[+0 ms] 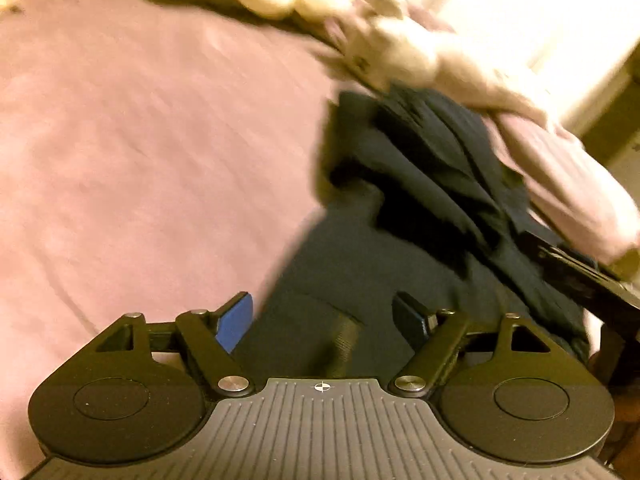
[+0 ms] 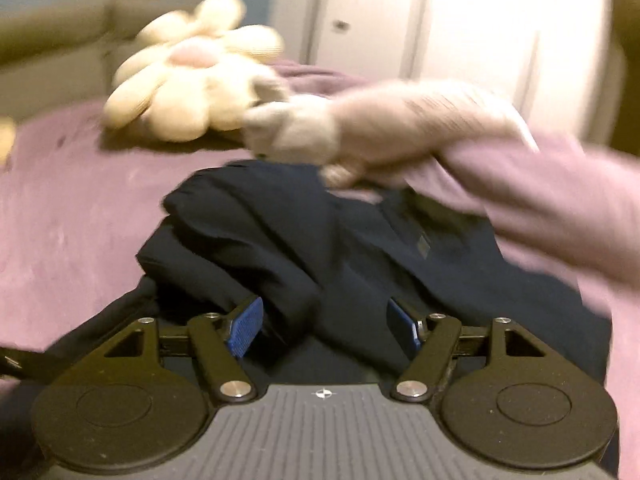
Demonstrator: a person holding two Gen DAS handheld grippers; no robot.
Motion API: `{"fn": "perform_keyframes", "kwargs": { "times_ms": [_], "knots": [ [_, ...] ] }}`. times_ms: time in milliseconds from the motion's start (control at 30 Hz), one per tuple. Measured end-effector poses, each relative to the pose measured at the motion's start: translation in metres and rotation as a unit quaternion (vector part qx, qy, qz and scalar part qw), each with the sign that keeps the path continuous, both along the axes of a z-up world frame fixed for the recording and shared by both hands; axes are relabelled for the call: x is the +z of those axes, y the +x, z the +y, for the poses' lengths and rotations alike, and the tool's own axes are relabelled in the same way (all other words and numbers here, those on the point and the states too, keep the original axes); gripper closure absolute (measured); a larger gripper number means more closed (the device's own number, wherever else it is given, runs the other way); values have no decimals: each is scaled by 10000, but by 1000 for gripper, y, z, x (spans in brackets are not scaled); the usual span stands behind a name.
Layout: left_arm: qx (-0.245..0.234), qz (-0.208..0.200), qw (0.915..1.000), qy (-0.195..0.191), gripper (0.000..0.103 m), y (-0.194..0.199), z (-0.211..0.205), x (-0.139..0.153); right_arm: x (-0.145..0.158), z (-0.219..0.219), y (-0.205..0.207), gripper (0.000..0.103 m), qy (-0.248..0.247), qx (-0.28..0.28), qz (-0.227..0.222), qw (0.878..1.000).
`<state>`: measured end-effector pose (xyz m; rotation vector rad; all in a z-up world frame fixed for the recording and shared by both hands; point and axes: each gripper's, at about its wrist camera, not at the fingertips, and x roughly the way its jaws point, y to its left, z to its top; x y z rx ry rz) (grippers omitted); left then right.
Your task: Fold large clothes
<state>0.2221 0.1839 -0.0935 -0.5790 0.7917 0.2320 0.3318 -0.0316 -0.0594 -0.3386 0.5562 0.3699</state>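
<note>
A dark navy garment (image 1: 420,184) lies bunched on a pink bedspread (image 1: 140,140). In the left wrist view my left gripper (image 1: 324,316) is open just above the garment's near edge, with nothing between its blue pads (image 1: 236,320). The right gripper's black body (image 1: 580,276) shows at the right edge. In the right wrist view the garment (image 2: 304,232) is a rumpled heap. My right gripper (image 2: 324,324) is open with its jaws spread over a fold of the cloth. Both views are blurred.
A cream flower-shaped plush (image 2: 188,76) and a small pale plush toy (image 2: 296,132) lie at the bed's far side. A rolled pink blanket (image 2: 540,188) lies along the garment's right. White cupboard doors (image 2: 420,24) stand behind the bed.
</note>
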Motion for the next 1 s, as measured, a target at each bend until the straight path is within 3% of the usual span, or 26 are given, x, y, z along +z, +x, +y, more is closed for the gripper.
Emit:
{"fn": "perform_keyframes", "kwargs": {
  "times_ms": [100, 200, 233, 267, 300, 367, 467, 500, 567, 633, 667, 700, 767, 800, 933, 1000],
  "knots": [
    [163, 21, 9996, 232, 17, -6, 10, 0, -14, 45, 13, 34, -633, 237, -428, 9968],
    [203, 266, 9993, 140, 18, -8, 18, -15, -34, 75, 33, 39, -1167, 284, -390, 9920],
    [204, 293, 9993, 122, 18, -9, 18, -19, -42, 83, 39, 48, -1324, 335, -358, 9900],
    [186, 320, 9992, 128, 18, -11, 17, -22, -47, 86, 44, 66, -1414, 357, -356, 9887],
    [186, 356, 9991, 159, 18, -11, 15, -25, -51, 87, 48, 72, -1437, 374, -321, 9884],
    [150, 387, 9988, 261, 18, -11, 13, -32, -50, 84, 58, 95, -1282, 294, -192, 9911],
    [115, 359, 9985, 401, 18, -16, 10, -29, -18, 47, 60, 97, -294, -261, -308, 9988],
    [96, 305, 9987, 401, 18, -17, 9, -28, -7, 30, 60, 97, 128, -551, -339, 9978],
    [98, 187, 9986, 476, 18, -14, 7, -23, 15, -30, 55, 97, 1337, -1443, -279, 9801],
    [74, 116, 9979, 629, 18, -12, 5, -19, 16, -101, 49, 95, 2494, -2369, 71, 9389],
    [47, 101, 9975, 693, 18, -8, 3, -18, 12, -122, 52, 82, 2636, -2697, 312, 9256],
    [-15, 90, 9973, 725, 18, -4, 1, -17, 5, -146, 51, 78, 2636, -3028, 550, 9142],
    [-167, -9, 9969, 771, 18, 4, -4, -12, -7, -179, 43, 51, 2641, -3350, 675, 9019],
    [-254, -45, 9963, 821, 18, 10, -6, -9, -11, -192, 39, 46, 2729, -3442, 728, 8954],
    [-548, -104, 9910, 1214, 17, 46, -22, -2, -28, -232, 35, 43, 3452, -3412, 1094, 8675],
    [-667, -80, 9869, 1469, 17, 67, -31, -3, -36, -236, 42, 43, 3621, -3294, 1184, 8639]
  ]
}}
